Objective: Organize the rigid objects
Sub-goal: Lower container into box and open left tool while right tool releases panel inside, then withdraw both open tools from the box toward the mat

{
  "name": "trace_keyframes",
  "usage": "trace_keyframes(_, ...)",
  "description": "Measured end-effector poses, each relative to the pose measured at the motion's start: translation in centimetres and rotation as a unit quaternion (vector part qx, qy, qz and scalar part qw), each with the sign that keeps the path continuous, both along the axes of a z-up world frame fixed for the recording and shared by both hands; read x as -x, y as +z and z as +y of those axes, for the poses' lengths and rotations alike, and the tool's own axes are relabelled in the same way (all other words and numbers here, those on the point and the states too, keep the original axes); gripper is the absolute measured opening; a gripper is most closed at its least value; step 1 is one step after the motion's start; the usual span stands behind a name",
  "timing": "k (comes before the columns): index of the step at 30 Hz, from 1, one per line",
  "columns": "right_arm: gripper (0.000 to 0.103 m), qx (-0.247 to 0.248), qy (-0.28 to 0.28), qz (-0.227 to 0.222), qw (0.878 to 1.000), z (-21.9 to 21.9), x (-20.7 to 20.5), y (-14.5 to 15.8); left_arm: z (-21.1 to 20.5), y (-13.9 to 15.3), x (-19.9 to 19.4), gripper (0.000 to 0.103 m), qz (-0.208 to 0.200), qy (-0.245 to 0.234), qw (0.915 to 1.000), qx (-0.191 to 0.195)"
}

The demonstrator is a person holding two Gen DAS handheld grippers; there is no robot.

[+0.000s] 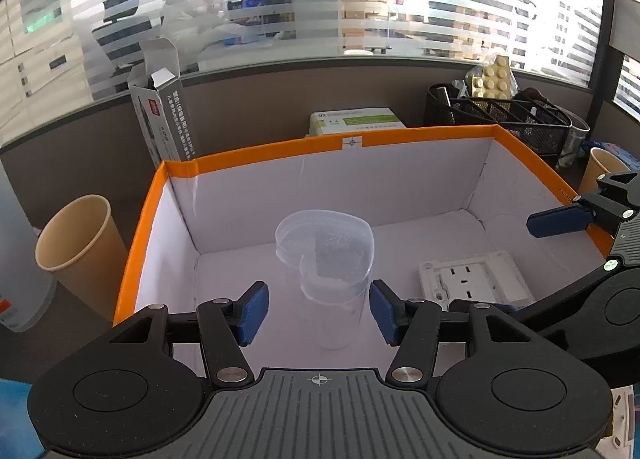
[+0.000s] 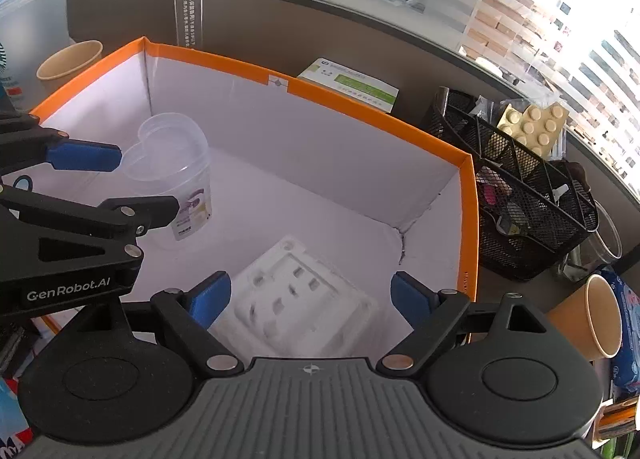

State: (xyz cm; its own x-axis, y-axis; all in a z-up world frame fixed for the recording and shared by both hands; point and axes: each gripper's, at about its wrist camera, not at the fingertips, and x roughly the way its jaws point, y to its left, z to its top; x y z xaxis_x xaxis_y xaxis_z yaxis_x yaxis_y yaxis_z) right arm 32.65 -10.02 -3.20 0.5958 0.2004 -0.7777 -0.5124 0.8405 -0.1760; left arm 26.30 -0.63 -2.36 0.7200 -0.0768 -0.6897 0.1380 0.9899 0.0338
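Clear plastic forms the heart-shaped container (image 1: 326, 255), which stands upright on the white floor of the orange-rimmed box (image 1: 256, 153), its long axis vertical and its open mouth facing up. In the left wrist view the notch of the heart faces the left gripper and slightly left, with the lobes toward the far wall. A printed label shows on its side in the right wrist view (image 2: 176, 175). It sits in the left half of the box, apart from every wall.

The left gripper (image 1: 319, 309) hovers just short of the container with its blue fingers spread wide on either side, touching nothing.

A white wall socket plate (image 2: 296, 299) lies flat on the box floor near the right wall, face up, its long sides running at a slant toward the far right corner. The right gripper (image 2: 310, 295) hangs above it, fingers wide apart and empty.

Outside the box stand a paper cup (image 1: 78, 237) on the left, a black mesh organizer (image 2: 524, 195) on the right and a tall grey carton (image 1: 164, 119) behind
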Motion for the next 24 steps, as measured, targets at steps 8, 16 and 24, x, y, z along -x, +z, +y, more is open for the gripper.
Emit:
trace_keyframes(8,0.089,-0.002,-0.001,-0.023,1.0,-0.7,1.1,1.3,0.5,1.1,1.3,0.073,-0.02,0.013,0.9997,-0.001)
trace_keyframes(16,0.093,-0.019,0.006,-0.06,0.998,-2.0,4.3,3.8,0.3,4.1,4.6,0.094,-0.068,0.012,0.9975,-0.016)
trace_keyframes(24,0.1,-0.058,0.012,-0.116,0.991,-4.1,9.9,6.8,1.6,8.0,9.6,0.103,-0.126,0.02,0.9916,-0.024)
